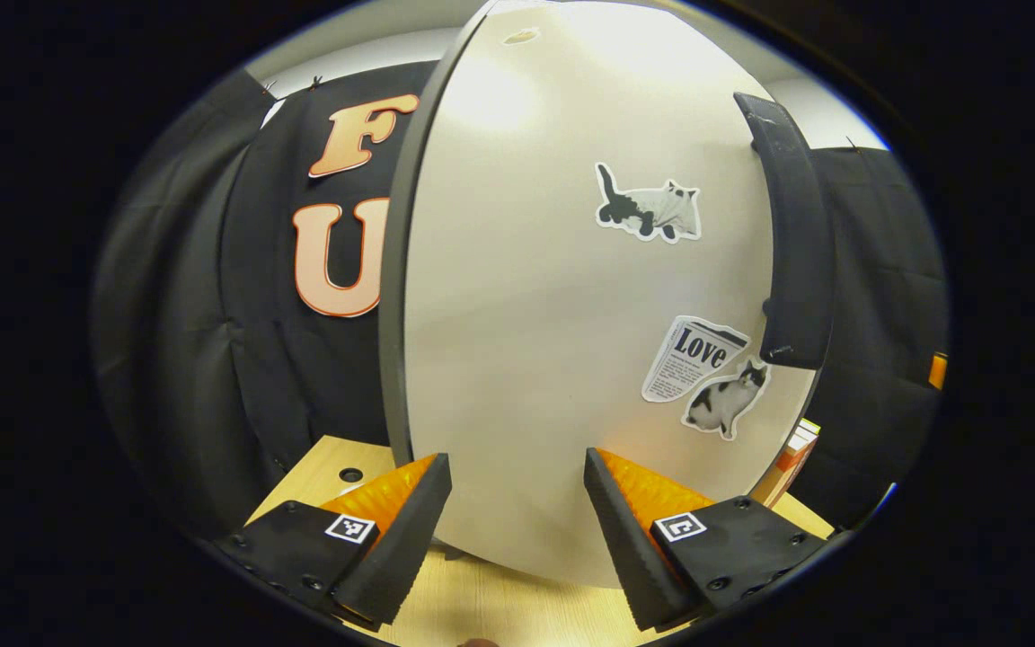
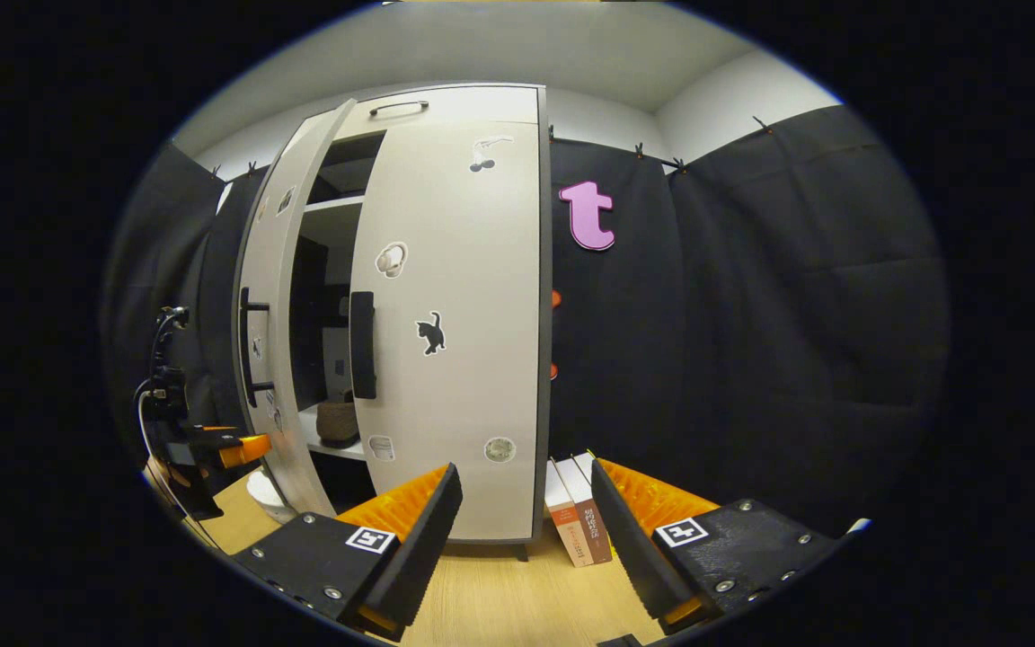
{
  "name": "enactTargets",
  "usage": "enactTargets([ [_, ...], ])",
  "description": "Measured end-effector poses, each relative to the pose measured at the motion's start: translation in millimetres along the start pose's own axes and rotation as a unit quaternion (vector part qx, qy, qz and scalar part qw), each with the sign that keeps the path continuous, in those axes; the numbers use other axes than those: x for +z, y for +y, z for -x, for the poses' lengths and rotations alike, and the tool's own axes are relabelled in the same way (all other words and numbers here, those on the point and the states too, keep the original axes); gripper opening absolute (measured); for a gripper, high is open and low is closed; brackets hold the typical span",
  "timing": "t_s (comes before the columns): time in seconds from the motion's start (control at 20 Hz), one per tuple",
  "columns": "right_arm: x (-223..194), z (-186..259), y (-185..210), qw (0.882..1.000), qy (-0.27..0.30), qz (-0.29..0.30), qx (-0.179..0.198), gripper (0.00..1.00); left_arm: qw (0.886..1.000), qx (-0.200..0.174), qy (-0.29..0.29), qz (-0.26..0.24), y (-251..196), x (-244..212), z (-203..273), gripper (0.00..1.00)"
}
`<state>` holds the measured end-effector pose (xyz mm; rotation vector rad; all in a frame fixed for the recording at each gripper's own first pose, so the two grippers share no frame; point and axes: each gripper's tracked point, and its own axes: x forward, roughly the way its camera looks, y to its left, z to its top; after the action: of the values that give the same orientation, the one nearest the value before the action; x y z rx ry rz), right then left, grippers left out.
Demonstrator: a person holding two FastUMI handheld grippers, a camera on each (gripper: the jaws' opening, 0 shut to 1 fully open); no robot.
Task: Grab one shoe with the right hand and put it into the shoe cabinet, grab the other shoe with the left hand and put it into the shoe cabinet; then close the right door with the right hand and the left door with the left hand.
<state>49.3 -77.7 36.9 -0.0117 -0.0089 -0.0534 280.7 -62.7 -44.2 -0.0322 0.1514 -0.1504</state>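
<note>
The white shoe cabinet [image 2: 455, 296] stands on the wooden table. Its right door [image 2: 464, 359], with a black handle [image 2: 362, 344], lies flat against the front. The left door [image 2: 266, 296] stands ajar. Through the gap a brownish shoe [image 2: 338, 422] rests on a lower shelf. In the left gripper view the left door's outer face [image 1: 553, 341] is very close, with cat stickers and its black handle [image 1: 791, 243] at the right edge. My left gripper [image 1: 517, 521] is open, its tips right at that face; it also appears at the door's outside [image 2: 212, 447]. My right gripper [image 2: 526, 530] is open and holds nothing, some way back from the cabinet.
Two books [image 2: 576, 521] lean against the cabinet's right side. Black cloth walls close in the booth behind and to both sides. The wooden tabletop [image 2: 490, 593] runs in front of the cabinet, with a small hole [image 1: 350, 474] near the left door.
</note>
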Motion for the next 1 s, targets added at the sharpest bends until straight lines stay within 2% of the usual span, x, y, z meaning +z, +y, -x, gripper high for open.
enactTargets([
  [0.1, -3.1, -0.5, -8.7, 1.000, 0.003, 0.000, -0.005, 0.89, 1.000, 0.011, -0.010, -0.018, 1.9, 3.4, -3.0, 0.97],
  [0.25, -8.8, -8.5, -16.4, 1.000, 0.011, -0.003, -0.006, 0.89, 1.000, 0.020, -0.006, -0.015, 1.9, 3.2, -1.3, 0.94],
  [0.5, -14.1, -25.7, -19.9, 1.000, 0.018, -0.009, 0.004, 0.89, 0.999, 0.027, -0.009, -0.030, -1.2, 6.0, -3.3, 0.97],
  [0.8, -7.9, -42.9, -15.3, 0.999, 0.015, -0.018, 0.023, 0.89, 0.998, 0.040, -0.002, -0.037, -3.9, 7.4, -0.3, 0.97],
  [1.0, 9.2, -52.0, -8.9, 0.999, 0.006, -0.009, 0.035, 0.90, 0.999, 0.032, -0.013, -0.031, -11.6, 27.0, 13.1, 0.97],
])
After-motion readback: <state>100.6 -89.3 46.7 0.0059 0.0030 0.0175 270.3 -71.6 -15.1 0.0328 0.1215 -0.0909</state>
